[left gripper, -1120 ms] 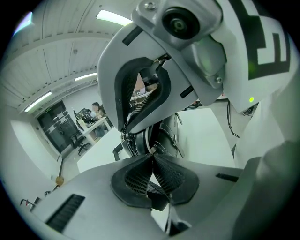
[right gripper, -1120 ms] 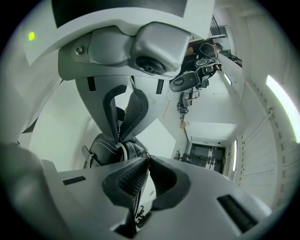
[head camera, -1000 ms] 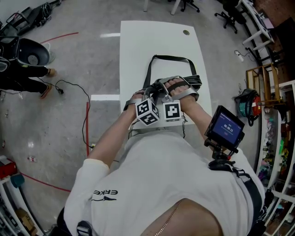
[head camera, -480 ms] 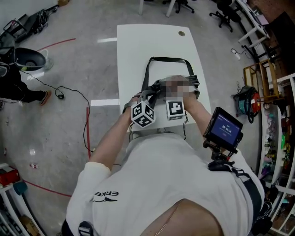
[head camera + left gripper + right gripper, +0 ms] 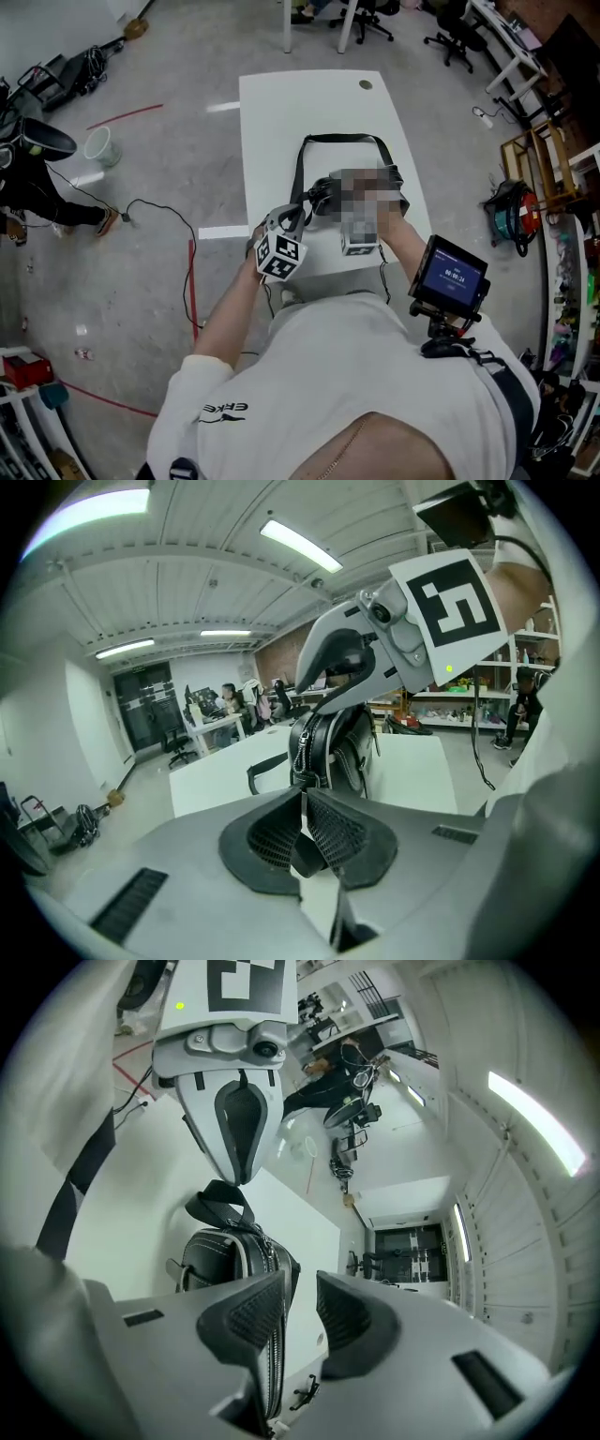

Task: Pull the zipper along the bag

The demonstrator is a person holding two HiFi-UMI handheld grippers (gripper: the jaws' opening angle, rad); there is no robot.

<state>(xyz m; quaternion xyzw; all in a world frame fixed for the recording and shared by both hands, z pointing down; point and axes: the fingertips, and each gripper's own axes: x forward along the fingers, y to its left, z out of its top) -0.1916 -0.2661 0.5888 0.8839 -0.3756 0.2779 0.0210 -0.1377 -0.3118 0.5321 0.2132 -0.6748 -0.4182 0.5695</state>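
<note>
The clothing is a white short-sleeved T-shirt [image 5: 356,375] with dark lettering [image 5: 223,410] across the left sleeve [image 5: 187,380].

The far half of the white rectangular worktop [image 5: 281,103], beyond the black strap loop [image 5: 342,138], lies bare, as does the strip along its left edge. The black leather bag [image 5: 323,190] blocks the near middle.

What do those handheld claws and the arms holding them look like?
The left claw and the right claw are smooth grey plastic shells. Their jaws end in black, rounded pads with a fine mesh texture. Each carries a white cube printed with black square markers. The person wears a white short-sleeved T-shirt.
</note>
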